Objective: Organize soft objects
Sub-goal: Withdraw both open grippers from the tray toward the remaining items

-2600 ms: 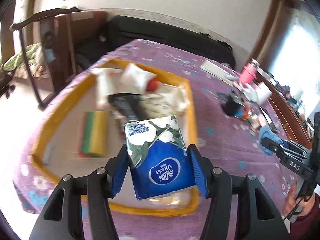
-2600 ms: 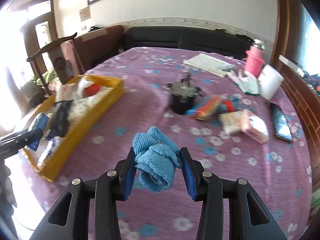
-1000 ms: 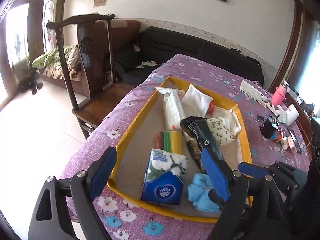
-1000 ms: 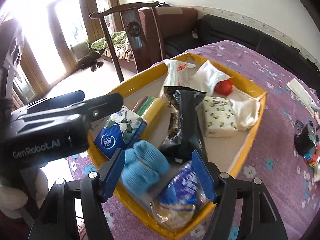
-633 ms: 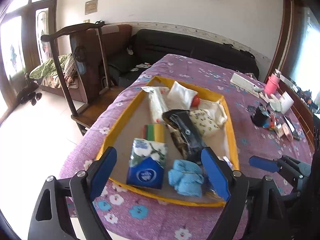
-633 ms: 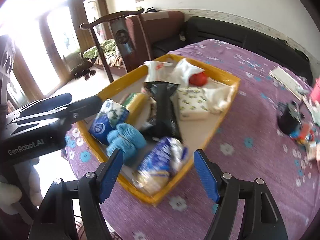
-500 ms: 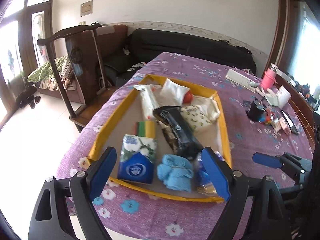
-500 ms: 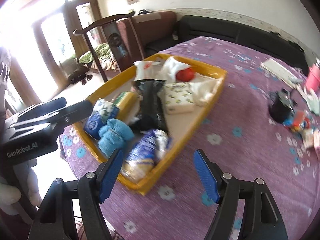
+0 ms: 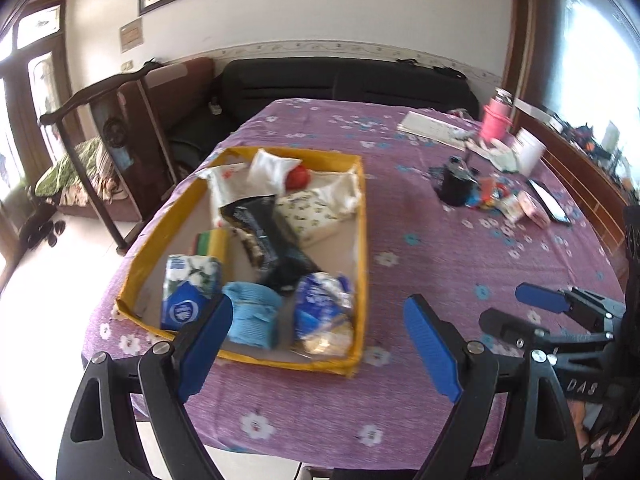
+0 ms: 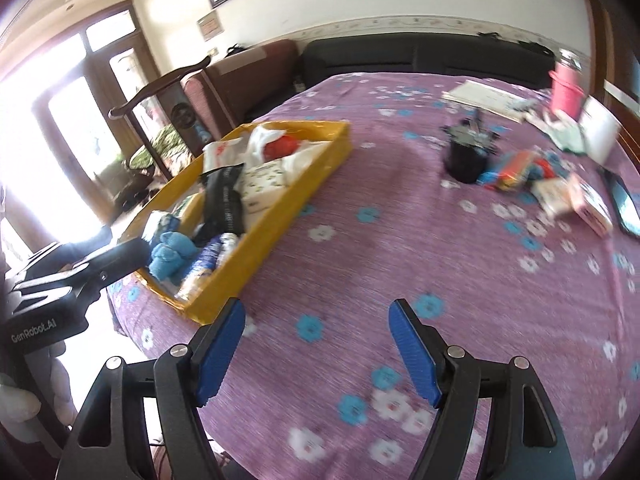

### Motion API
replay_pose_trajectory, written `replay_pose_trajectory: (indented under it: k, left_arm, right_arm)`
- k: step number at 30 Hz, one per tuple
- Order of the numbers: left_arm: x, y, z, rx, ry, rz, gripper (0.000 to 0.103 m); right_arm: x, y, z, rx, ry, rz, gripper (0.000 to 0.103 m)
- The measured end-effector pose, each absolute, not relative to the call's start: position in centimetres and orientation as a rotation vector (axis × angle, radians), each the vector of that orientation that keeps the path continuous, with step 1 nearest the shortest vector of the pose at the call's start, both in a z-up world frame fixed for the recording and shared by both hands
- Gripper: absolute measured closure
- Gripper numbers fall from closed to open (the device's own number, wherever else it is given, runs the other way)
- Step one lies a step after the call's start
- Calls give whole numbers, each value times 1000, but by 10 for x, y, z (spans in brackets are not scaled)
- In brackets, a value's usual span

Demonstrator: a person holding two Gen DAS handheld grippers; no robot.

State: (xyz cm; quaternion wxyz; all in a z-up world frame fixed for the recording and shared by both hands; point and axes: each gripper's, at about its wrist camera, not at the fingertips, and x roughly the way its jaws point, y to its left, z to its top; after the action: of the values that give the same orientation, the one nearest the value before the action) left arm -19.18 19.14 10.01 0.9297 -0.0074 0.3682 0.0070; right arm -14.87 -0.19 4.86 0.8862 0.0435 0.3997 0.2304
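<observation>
A yellow tray (image 9: 362,240) (image 10: 280,216) on the purple flowered tablecloth holds soft things: a blue Vinda tissue pack (image 9: 188,296), a blue cloth (image 9: 252,316) (image 10: 172,254), a blue-and-white bag (image 9: 324,312), a black pouch (image 9: 268,236), a patterned tissue pack (image 9: 308,216) and white bags with a red ball (image 9: 298,178). My left gripper (image 9: 318,344) is open and empty, pulled back from the tray's near edge. My right gripper (image 10: 316,344) is open and empty over bare cloth to the right of the tray.
At the far right of the table (image 10: 440,264) lie a black cup (image 9: 456,188), colourful small packs (image 10: 516,172), a pink bottle (image 9: 494,120), a white container (image 10: 600,128), papers (image 9: 432,128) and a phone (image 9: 550,202). A wooden chair (image 9: 108,128) and black sofa (image 9: 344,80) stand beyond.
Both grippers released their loads into the tray, the tissue pack from the left and the blue cloth from the right. Both then pulled back and swung right, away from the tray.
</observation>
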Motion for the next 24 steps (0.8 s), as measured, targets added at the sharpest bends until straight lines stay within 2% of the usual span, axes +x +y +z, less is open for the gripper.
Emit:
replay_pose_trajectory:
  k: [14, 24]
  left_arm:
    - [-183, 114, 85, 100, 817, -78, 16]
    - [-163, 90, 46, 80, 913, -175, 15]
  right_arm:
    - [-150, -117, 40, 278, 801, 338, 22]
    - [-139, -229, 35, 362, 789, 81, 22]
